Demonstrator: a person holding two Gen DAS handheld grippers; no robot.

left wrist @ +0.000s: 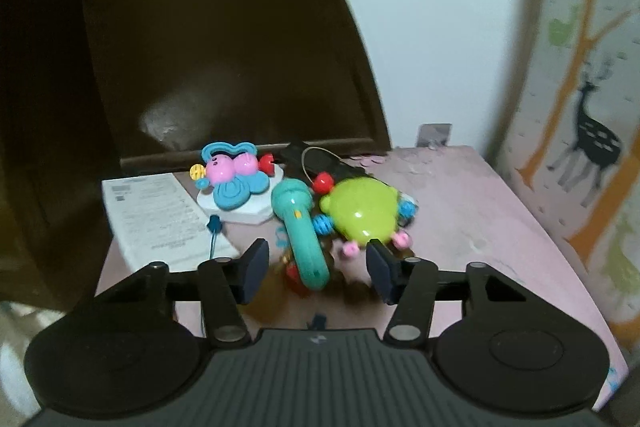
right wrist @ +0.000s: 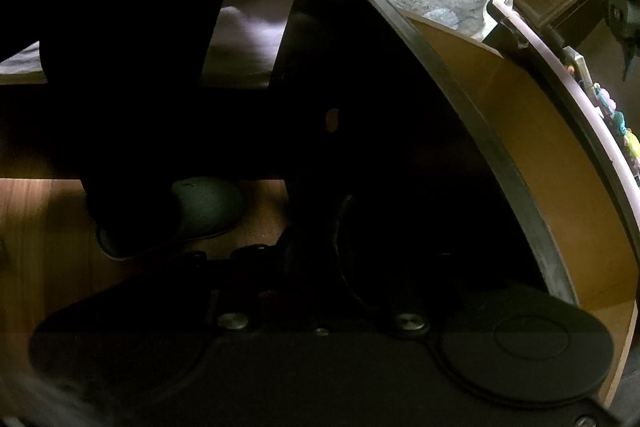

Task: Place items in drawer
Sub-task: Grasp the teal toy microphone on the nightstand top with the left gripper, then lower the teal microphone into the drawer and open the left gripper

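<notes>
Several toys crowd the pink tabletop's [left wrist: 460, 195] far edge: teal toy microphone [left wrist: 300, 231] between left gripper's [left wrist: 316, 267] apart jaws, untouched; green turtle toy [left wrist: 364, 213] beside. Right gripper [right wrist: 316, 259] in shadow, jaw state indeterminate, possibly at drawer [right wrist: 532, 155].

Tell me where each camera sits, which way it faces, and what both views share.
Left wrist: on the left gripper, angled down at the teal toy and green toy on a pink tabletop; jaws apart around the teal toy.
Right wrist: low, facing the dark drawer front and floor; a trouser leg and shoe show; jaws lost in shadow.
Shared: the toys, tiny at the right view's edge.
</notes>
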